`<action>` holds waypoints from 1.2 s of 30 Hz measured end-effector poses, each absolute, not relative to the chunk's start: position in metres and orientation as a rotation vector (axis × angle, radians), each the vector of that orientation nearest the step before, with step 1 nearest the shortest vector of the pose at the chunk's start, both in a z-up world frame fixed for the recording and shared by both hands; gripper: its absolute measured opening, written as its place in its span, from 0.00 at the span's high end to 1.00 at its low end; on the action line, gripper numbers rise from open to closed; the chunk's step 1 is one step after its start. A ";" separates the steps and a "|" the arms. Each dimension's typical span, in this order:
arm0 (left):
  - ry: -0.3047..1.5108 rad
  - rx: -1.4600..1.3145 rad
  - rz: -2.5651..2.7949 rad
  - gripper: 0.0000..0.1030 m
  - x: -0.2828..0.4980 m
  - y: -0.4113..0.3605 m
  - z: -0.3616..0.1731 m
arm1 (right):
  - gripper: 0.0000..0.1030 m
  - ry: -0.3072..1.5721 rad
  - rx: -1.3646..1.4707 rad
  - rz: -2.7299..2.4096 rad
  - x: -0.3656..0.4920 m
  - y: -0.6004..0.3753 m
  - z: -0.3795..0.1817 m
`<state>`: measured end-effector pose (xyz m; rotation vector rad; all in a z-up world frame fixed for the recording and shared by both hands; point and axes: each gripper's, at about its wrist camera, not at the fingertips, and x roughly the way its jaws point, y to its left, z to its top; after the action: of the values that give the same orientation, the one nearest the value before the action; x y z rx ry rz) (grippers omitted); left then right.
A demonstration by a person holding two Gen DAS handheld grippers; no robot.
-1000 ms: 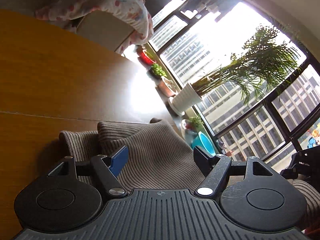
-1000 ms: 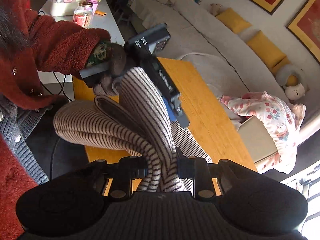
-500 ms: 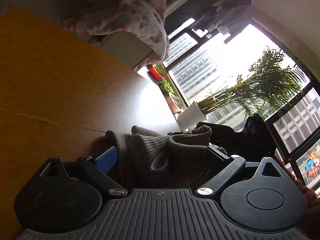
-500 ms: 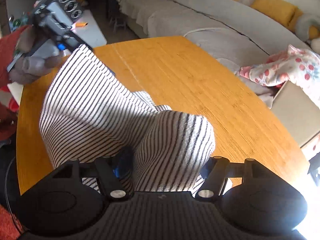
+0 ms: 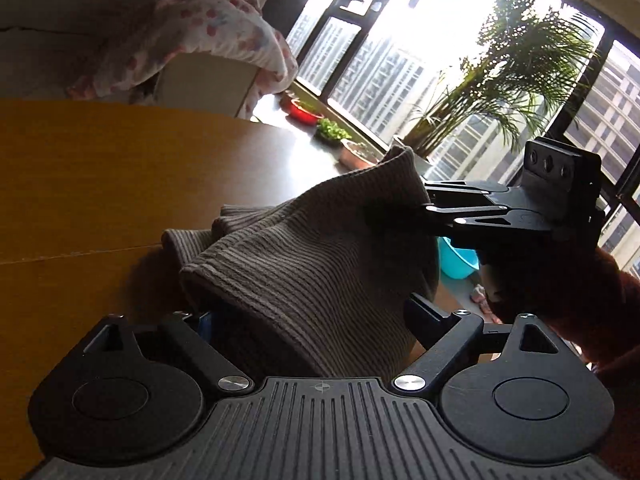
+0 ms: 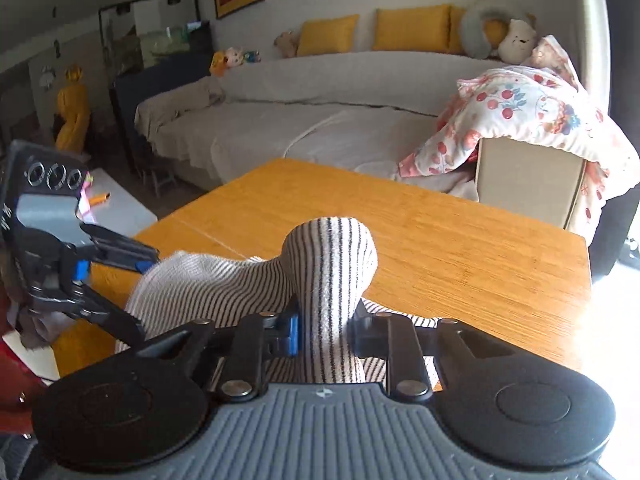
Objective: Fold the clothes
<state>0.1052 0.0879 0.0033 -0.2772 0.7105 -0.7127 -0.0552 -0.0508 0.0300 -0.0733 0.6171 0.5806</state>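
Observation:
A black-and-white striped knit garment (image 6: 224,288) hangs bunched just above the orange wooden table (image 6: 440,240). My right gripper (image 6: 326,330) is shut on a rolled fold of it that sticks up between the blue-padded fingers. In the left wrist view the same gripper (image 5: 426,209) pinches the garment's upper corner (image 5: 320,248) from the right, held by a hand in a red sleeve (image 5: 560,280). My left gripper (image 5: 312,316) stands wide open with the cloth draped between its fingers. From the right wrist view, the left gripper (image 6: 144,292) sits at the garment's left edge.
A floral blanket (image 6: 520,120) covers a cardboard box past the table's far edge. Behind it stretches a grey-covered sofa (image 6: 320,92) with yellow cushions. A white side table (image 6: 120,208) stands to the left. A potted palm (image 5: 500,92) and a blue basin (image 5: 460,260) sit by the window.
The right gripper has closed tighter on a narrower fold and swung round to face the sofa. The garment has been raised and pulled between the two grippers. The left jaws have stayed wide.

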 end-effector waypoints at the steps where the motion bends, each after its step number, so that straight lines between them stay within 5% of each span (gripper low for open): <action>1: 0.689 -0.269 -0.700 0.23 0.109 0.089 0.009 | 0.80 0.605 -0.042 0.563 -0.055 -0.054 0.030; 6: 0.681 -0.199 -0.594 0.23 0.137 0.084 0.018 | 0.77 0.589 0.070 0.415 -0.036 -0.076 0.009; 13: 0.713 -0.035 -0.470 0.16 0.162 0.068 0.001 | 0.34 0.593 0.069 0.298 -0.024 -0.085 -0.018; 17: 0.592 -0.024 -0.526 0.16 0.149 0.073 0.031 | 0.19 0.588 0.038 0.248 -0.033 -0.092 -0.013; 19: 0.543 -0.013 -0.640 0.05 0.145 0.066 0.046 | 0.16 0.578 0.045 0.207 -0.043 -0.101 -0.010; 24: 0.528 0.071 -0.864 0.04 0.163 0.027 0.054 | 0.12 0.635 0.281 0.205 -0.073 -0.132 -0.001; 31: 0.789 -0.070 -0.863 0.03 0.246 0.002 0.007 | 0.10 0.856 0.586 0.400 -0.101 -0.125 -0.023; 36: 0.896 -0.206 -0.858 0.02 0.259 0.021 -0.023 | 0.37 0.877 0.656 0.441 -0.079 -0.117 -0.040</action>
<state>0.2585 0.0214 -0.0227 -0.2058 0.8959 -0.8579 -0.0795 -0.1166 -0.0398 0.6561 0.8768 0.4409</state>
